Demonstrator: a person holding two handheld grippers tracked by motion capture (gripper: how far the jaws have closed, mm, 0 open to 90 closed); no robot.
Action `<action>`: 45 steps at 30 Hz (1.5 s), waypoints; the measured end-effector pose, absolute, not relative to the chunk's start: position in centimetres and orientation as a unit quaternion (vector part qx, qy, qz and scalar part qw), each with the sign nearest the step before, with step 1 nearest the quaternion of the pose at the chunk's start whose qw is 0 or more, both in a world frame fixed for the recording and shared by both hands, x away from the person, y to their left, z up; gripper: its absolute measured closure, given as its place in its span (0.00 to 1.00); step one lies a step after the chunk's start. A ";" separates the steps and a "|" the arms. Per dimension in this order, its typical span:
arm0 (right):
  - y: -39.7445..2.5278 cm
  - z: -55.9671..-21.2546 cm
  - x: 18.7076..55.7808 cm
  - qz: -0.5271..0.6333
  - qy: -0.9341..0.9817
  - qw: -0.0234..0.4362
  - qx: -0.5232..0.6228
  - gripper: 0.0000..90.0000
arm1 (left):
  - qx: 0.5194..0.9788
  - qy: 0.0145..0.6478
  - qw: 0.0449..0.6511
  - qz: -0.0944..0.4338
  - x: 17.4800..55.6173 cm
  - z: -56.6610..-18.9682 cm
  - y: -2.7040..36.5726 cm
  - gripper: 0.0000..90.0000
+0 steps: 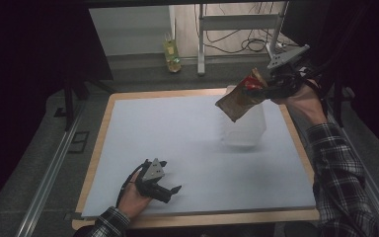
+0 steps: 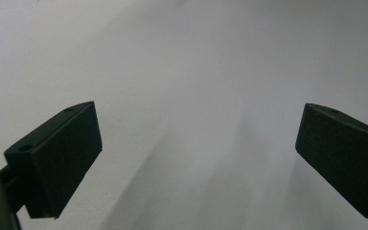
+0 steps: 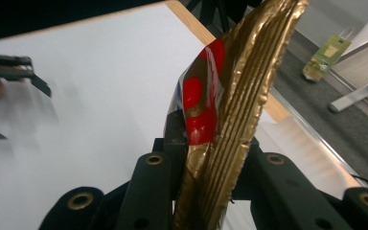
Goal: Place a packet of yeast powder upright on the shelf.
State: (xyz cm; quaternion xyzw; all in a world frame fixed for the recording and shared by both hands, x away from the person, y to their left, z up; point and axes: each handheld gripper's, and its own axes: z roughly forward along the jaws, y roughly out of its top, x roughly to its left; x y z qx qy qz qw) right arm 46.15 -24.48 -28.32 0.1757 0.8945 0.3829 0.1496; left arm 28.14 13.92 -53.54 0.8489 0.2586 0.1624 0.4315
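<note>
So the right gripper [image 1: 260, 90] is up over the far right of the table [image 1: 187, 148], jaws clamped on the crimped edge of a gold and red snack bag [image 1: 239, 98], which hangs in the air. Left gripper [image 1: 170, 190] rests near the front edge, jaws spread wide, nothing between them.

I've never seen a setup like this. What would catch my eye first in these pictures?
Probably the crinkled gold and red foil snack bag, held up in the air over the far right of the pale blue table mat by the right gripper, whose black jaws are clamped on the bag's edge. Just below it stands a clear plastic container, faint against the mat. Near the front edge, the left gripper rests low with its jaws wide apart and nothing between them.
</note>
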 end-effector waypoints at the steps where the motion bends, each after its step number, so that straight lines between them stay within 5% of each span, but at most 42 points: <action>1: -24.6 -28.3 46.4 0.378 0.897 0.150 0.175 0.83 | 0.849 0.258 0.431 0.163 28.1 -53.5 13.9 0.02; 24: -26.4 -30.4 51.6 0.300 0.927 0.182 0.131 0.84 | 0.851 0.260 0.427 0.163 28.2 -53.7 14.0 0.03; 45: -26.1 -32.7 53.6 0.289 0.947 0.136 0.046 0.85 | 0.854 0.259 0.422 0.160 28.1 -53.8 13.8 0.03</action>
